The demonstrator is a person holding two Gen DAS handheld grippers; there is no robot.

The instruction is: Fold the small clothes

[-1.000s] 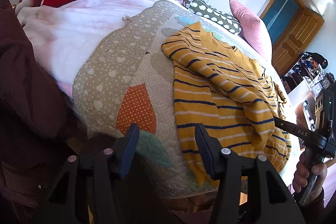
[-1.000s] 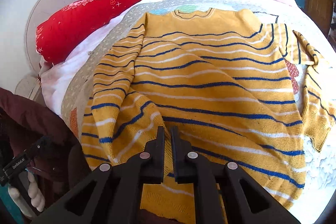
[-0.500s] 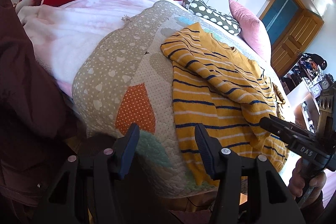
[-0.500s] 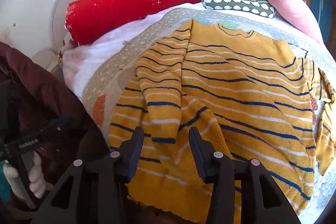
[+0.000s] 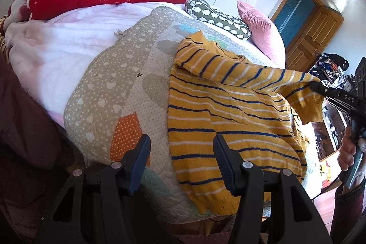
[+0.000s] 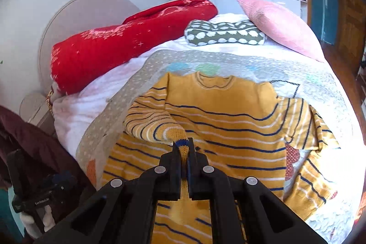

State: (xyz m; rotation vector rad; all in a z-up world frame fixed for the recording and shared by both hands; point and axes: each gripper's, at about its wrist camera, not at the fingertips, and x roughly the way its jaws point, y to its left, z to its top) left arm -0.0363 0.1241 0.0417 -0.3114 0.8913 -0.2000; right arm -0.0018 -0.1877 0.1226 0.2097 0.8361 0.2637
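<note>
Currently:
- Right gripper (image 6: 183,148): jaws have just been closing and now stand clenched on the cuff of the left-hand sleeve (image 6: 155,127) of the yellow striped sweater (image 6: 228,129); the knit shows pinched between the pads.
- Sweater lies front-up on the patchwork quilt (image 5: 109,93), collar toward the pillows, hem toward the near edge of the bed. The held sleeve is raised off the body; the other sleeve (image 6: 315,134) lies crumpled toward the quilt's right edge.
- Left gripper (image 5: 180,161): jaws released, nothing between them, hovering over the quilt's near edge just beside the sweater's hem corner.

Risks, as judged:
- Bite is on the cuff tip only. Ribbed knit is stretchy; a quick pull could slip it out of the jaws and drop the sleeve in a heap.
- No second hold on the body. Dragging the sleeve across may tow the whole sweater sideways over the quilt or bunch the shoulder, giving a skewed fold line.
- If the sleeve is laid down twisted, the crease sets crooked.
- The far sleeve is rumpled; folding over it without smoothing would trap a lump.
- Hem sits close to the near edge; a tug that way could slide it off the bed.
</note>
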